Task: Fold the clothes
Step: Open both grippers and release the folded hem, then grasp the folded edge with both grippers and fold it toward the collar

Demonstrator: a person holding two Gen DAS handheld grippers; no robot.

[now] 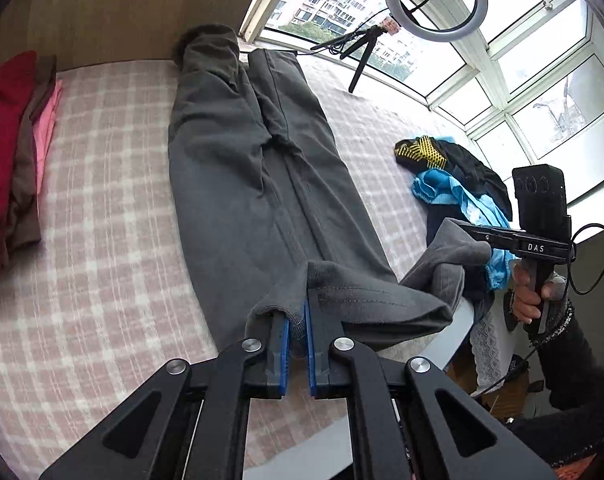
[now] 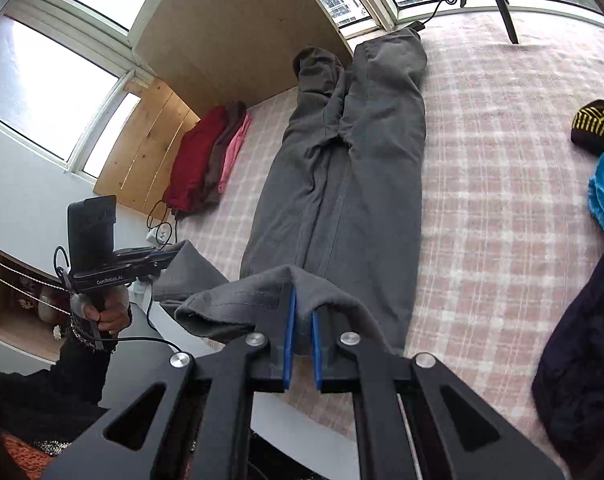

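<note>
Long dark grey fleece trousers [image 1: 246, 168] stretched lengthwise on the pink-and-white checked bedspread [image 1: 102, 184], near hem lifted off it; folded red, brown and pink garments [image 1: 14, 152] stacked well apart at the edge; left gripper [image 1: 297, 320] angled downward, blue pads pinching one hem corner; right gripper [image 2: 302, 320] likewise pinching the other

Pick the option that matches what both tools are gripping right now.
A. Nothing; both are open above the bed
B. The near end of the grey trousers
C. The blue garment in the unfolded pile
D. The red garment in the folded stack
B: the left tool and the right tool are each shut on the hem end of the grey trousers, lifting it off the checked bedspread.
</note>
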